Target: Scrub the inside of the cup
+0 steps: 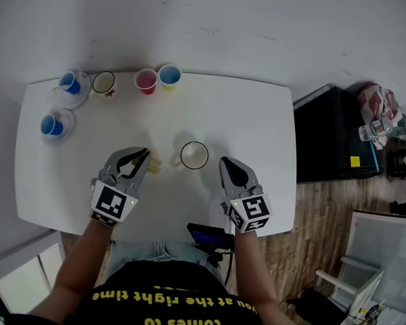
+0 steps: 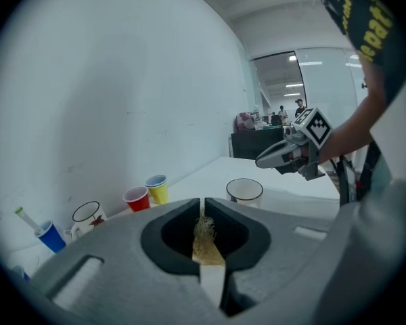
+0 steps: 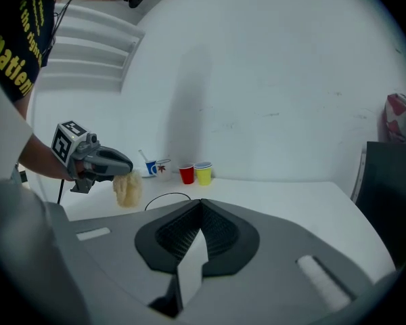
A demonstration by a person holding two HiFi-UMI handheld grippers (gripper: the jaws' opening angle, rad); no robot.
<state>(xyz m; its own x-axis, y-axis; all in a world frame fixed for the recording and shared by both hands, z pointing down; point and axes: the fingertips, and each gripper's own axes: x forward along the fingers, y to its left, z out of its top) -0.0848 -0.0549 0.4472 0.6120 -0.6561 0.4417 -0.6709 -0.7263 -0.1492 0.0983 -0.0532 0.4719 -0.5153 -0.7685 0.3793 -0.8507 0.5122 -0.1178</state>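
A white cup [image 1: 193, 155] with a dark rim stands upright in the middle of the table, empty as far as I can see. Just left of it, my left gripper [image 1: 146, 157] is shut on a tan fibrous scrubber [image 1: 153, 164]; in the left gripper view the scrubber [image 2: 204, 239] is pinched between the jaws, with the cup [image 2: 244, 191] ahead to the right. My right gripper [image 1: 226, 162] is off the cup's right side, shut with nothing between its jaws. In the right gripper view only the cup's rim [image 3: 166, 198] shows over my right gripper [image 3: 200, 205].
Along the table's far edge stand a red cup [image 1: 146, 81], a yellow cup [image 1: 170, 76] and a white mug [image 1: 104, 82]. Two blue cups on saucers [image 1: 71, 84] [image 1: 52, 125] are at the far left. A black cabinet [image 1: 331, 134] stands to the table's right.
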